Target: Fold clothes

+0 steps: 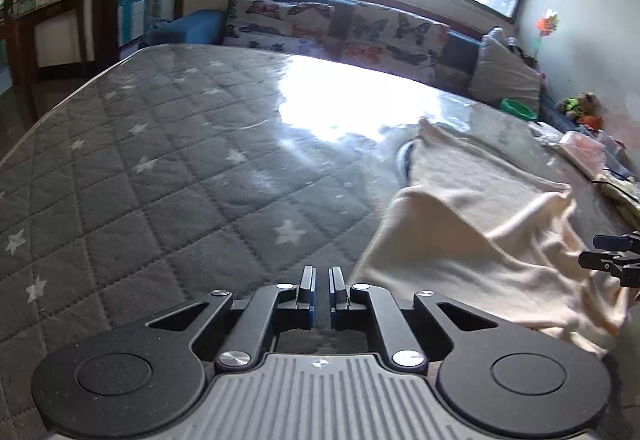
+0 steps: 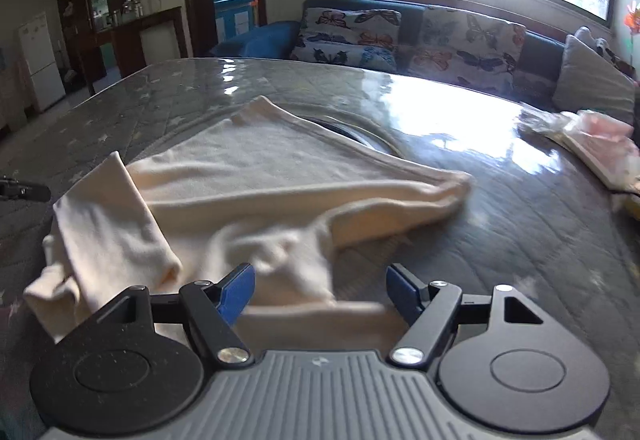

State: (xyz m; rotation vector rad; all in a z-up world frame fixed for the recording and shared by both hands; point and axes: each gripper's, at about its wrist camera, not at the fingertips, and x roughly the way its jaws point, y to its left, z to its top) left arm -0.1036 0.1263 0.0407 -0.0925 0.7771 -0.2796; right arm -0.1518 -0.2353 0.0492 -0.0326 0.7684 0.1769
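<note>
Only right-wrist view shows blue fingers (image 2: 236, 290) spread over cream garment (image 2: 280, 176).

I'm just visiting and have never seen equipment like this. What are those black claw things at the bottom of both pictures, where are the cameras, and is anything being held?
Each picture comes from a camera fixed on a hand-held clamp tool, looking forward along its two fingers. A person carries one tool in each hand; there is no robot arm. One view shows the left gripper, its jaws nearly together with nothing between them, over bare table. The other shows the right gripper, jaws apart, with cloth lying between them but not pinched. On the quilted grey table, under a shiny clear cover, lies a cream garment, rumpled and partly folded. Nothing is held just now. A sofa with butterfly cushions stands behind.
</note>
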